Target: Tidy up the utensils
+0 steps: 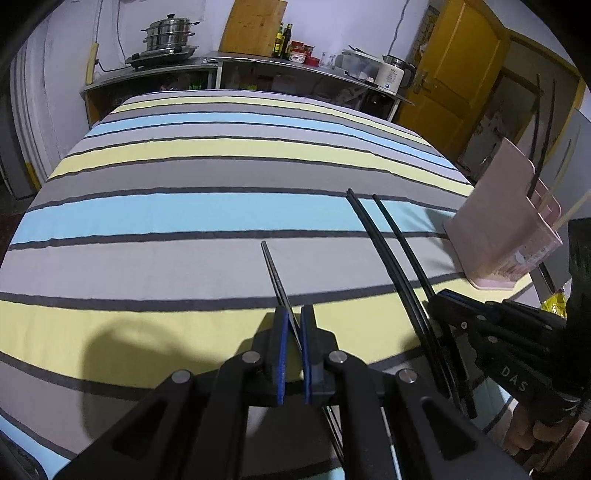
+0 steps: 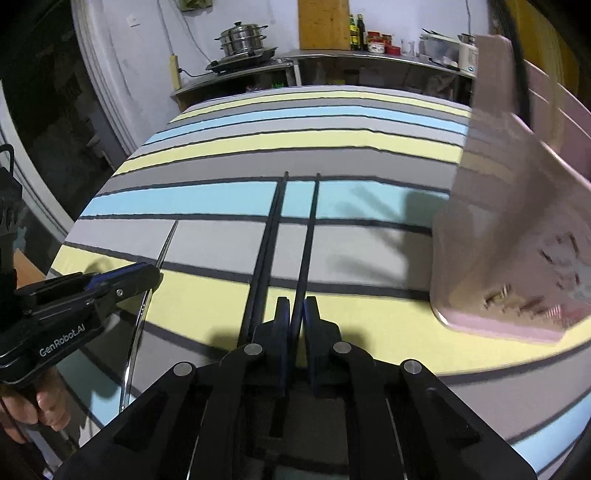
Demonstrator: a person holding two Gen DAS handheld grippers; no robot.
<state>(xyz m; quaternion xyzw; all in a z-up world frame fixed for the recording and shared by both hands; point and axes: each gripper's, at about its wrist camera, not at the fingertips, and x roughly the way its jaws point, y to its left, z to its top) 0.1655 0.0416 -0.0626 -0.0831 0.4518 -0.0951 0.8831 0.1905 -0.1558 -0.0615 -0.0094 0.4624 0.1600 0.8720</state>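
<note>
Nearest the viewer, the left gripper [image 1: 291,325] has its blue-padded fingers [image 1: 281,354] drawn in to a narrow gap around a metal chopstick [image 1: 275,275], which runs between the pads and points forward over the striped tablecloth [image 1: 166,221]; from the right wrist view the same gripper [image 2: 157,275] appears closed on the silvery stick [image 2: 168,240].

The right gripper [image 2: 295,314] likewise has its fingers nearly together, gripping one black chopstick [image 2: 308,236] between the pads. Two more black chopsticks [image 2: 267,236] lie just beside it on the left, running past the outside of the left finger (whether they touch the finger cannot be told). In the left wrist view the black sticks [image 1: 384,243] extend from the right gripper [image 1: 437,301] toward the far side of the table.

To the right stands a pink utensil holder [image 1: 495,221], upright on the cloth, with several chopsticks already in it.

Farthest off, a steel counter [image 1: 258,61] carries a stacked steamer pot [image 1: 170,35], bottles [image 1: 284,40] and a white kettle [image 1: 391,75].
</note>
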